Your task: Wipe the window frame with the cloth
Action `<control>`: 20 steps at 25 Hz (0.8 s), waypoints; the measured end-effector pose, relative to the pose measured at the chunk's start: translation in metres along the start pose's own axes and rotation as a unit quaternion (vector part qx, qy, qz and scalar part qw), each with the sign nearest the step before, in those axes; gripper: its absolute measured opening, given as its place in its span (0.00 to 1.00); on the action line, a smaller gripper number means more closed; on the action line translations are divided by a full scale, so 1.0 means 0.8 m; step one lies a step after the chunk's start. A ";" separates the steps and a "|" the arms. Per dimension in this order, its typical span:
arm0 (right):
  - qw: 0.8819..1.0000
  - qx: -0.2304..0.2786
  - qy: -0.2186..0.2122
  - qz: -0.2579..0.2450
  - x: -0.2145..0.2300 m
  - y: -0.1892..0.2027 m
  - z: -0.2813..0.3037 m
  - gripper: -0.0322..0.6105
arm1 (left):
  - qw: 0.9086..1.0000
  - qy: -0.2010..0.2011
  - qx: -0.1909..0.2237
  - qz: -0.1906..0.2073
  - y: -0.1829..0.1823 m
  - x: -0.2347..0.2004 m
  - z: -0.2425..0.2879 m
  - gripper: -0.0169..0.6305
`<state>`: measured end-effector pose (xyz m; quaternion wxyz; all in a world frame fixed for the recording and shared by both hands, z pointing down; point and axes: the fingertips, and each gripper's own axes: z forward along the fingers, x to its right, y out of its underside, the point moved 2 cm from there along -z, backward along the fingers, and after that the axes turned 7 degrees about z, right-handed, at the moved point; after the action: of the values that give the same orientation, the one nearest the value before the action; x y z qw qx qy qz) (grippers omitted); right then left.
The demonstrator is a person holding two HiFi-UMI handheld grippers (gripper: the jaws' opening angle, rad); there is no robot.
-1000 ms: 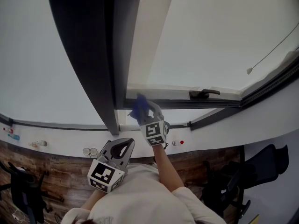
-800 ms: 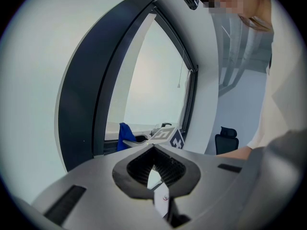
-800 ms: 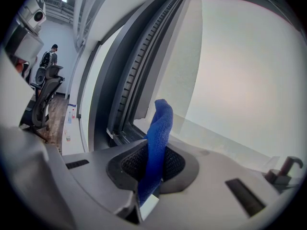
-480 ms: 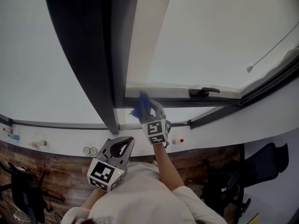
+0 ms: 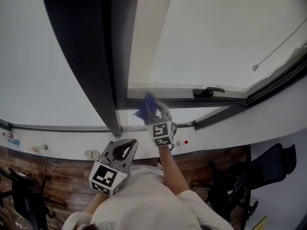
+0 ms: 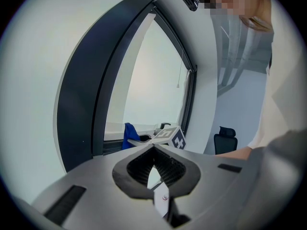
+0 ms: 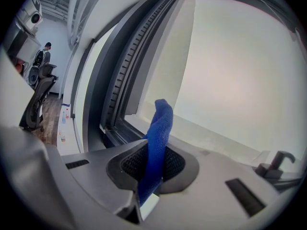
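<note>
A blue cloth (image 5: 146,105) is pressed against the dark bottom rail of the window frame (image 5: 192,102), near its left corner. My right gripper (image 5: 154,113) is shut on it, arm stretched forward. In the right gripper view the cloth (image 7: 158,133) stands up from between the jaws of the right gripper (image 7: 152,164), its tip by the pale ledge of the frame (image 7: 211,138). My left gripper (image 5: 121,153) hangs back near my chest, shut, with nothing in it. From the left gripper view (image 6: 154,166), the cloth (image 6: 129,134) and the right gripper's marker cube (image 6: 173,138) show at the rail.
A thick dark mullion (image 5: 93,56) rises left of the cloth. A window handle (image 5: 208,91) sits on the rail to the right. A blind cord with a pull (image 5: 255,68) hangs at upper right. Small items lie on the white sill (image 5: 91,155). Office chairs (image 5: 268,171) stand below.
The right gripper and cloth have slid slightly to the right along the bottom rail. The left gripper has stayed where it was.
</note>
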<state>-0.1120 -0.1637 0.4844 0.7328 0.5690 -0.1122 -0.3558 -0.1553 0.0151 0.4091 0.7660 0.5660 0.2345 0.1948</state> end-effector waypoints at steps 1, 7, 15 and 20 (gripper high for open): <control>1.000 0.000 0.001 0.001 0.001 0.000 -0.001 0.12 | 1.000 0.000 0.000 0.000 0.000 0.000 -0.001 0.04; 1.000 -0.003 0.009 0.016 0.009 0.006 -0.004 0.12 | 1.000 0.000 0.003 0.001 -0.003 0.001 -0.001 0.04; 1.000 0.002 0.012 0.009 0.012 0.005 -0.007 0.12 | 1.000 0.009 0.001 -0.002 0.001 0.006 0.004 0.04; 1.000 0.004 0.022 0.011 0.016 0.009 -0.008 0.12 | 1.000 0.005 0.007 -0.016 0.002 0.001 0.002 0.04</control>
<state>-0.0962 -0.1664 0.4861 0.7367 0.5784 -0.1032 -0.3348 -0.1535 0.0147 0.4110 0.7642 0.5661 0.2488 0.1834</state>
